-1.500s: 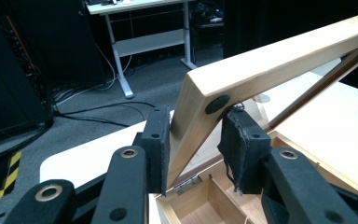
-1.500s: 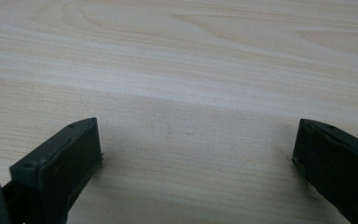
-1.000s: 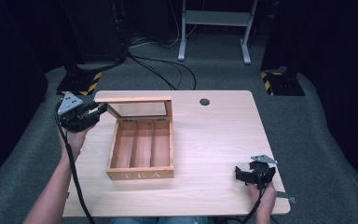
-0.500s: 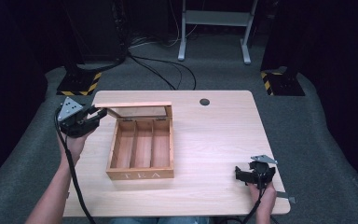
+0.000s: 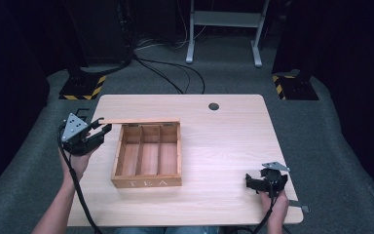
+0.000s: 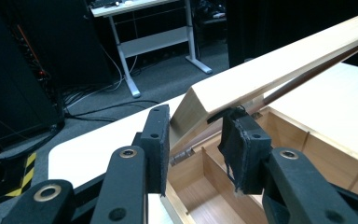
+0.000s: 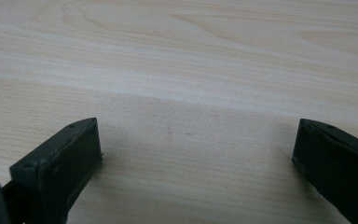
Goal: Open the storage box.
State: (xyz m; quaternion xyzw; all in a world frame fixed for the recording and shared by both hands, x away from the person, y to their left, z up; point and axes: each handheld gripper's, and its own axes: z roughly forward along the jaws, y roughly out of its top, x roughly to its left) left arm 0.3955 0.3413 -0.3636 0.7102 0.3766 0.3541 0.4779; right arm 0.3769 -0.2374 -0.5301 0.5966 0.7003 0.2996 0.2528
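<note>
Your left gripper [image 5: 99, 130] sits at the table's left edge, jaws set on either side of the left end of the raised lid [image 5: 139, 121] of the wooden tea box [image 5: 146, 183]. In the left gripper view the lid's corner [image 6: 200, 100] lies between the two pads [image 6: 158, 140]; whether they clamp it or merely bracket it, you cannot tell from here. The lid stands tilted up over the box's far wall, hinged there, and the box itself lies left of the table's centre, its three compartments bare, the word TEA on its near face.

Right of the box, the light wooden table [image 5: 224, 141] carries a round dark cable hole [image 5: 214, 106] near its far edge. At the near right corner your right gripper [image 5: 251, 182] rests low over the tabletop [image 7: 182, 70], jaws spread wide with nothing between them, well apart from the box.

Beyond the table, cables [image 5: 170, 78] trail across the grey floor toward a white desk frame [image 5: 224, 29], with yellow-and-black striped bases [image 5: 83, 87] on both sides.
</note>
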